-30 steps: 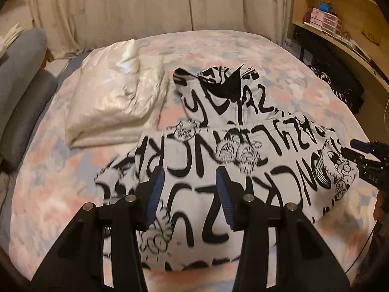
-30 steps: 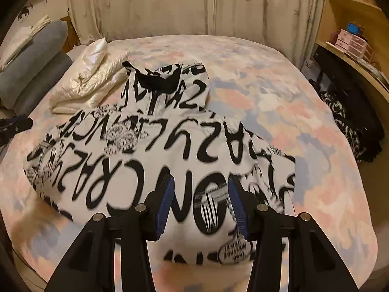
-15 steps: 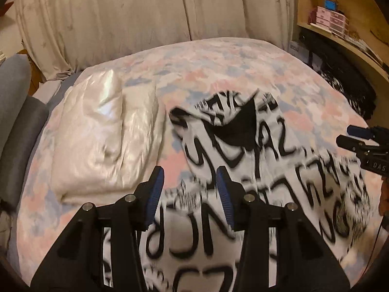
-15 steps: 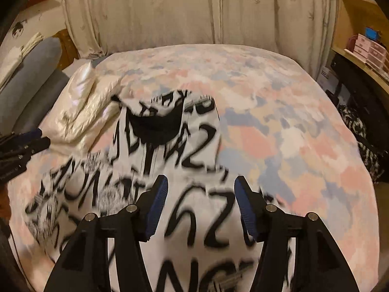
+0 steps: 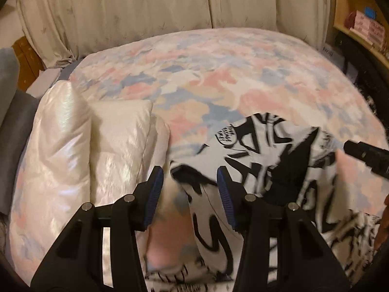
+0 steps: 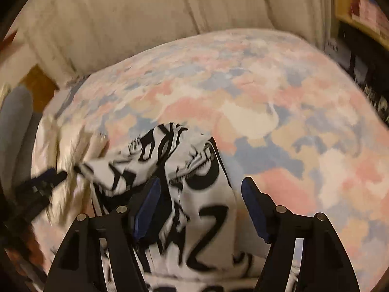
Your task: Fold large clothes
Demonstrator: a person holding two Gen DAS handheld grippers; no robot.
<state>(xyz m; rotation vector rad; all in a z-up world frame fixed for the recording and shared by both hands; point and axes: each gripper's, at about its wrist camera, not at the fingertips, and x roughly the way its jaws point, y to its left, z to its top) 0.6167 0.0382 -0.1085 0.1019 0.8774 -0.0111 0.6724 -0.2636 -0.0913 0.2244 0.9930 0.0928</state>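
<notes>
A white hoodie with black graffiti lettering (image 5: 262, 160) lies on the bed, its hood end with dark lining toward the curtains. It also shows in the right wrist view (image 6: 194, 194). My left gripper (image 5: 189, 194) is open and empty, hovering over the hood's left edge. My right gripper (image 6: 201, 209) is open and empty over the hood's right part. The right gripper's tip shows at the right of the left wrist view (image 5: 364, 155); the left gripper shows blurred at the left of the right wrist view (image 6: 39, 185).
A shiny cream padded jacket (image 5: 80, 150) lies folded left of the hoodie, also in the right wrist view (image 6: 63, 150). The pastel floral bedspread (image 5: 218, 77) stretches back to beige curtains (image 5: 145, 7). Wooden shelves (image 5: 359, 24) stand at right, a grey cushion (image 5: 9, 112) at left.
Both grippers moved forward from the hoodie's body toward its hood, closer to the fabric. Both stayed open and empty.
</notes>
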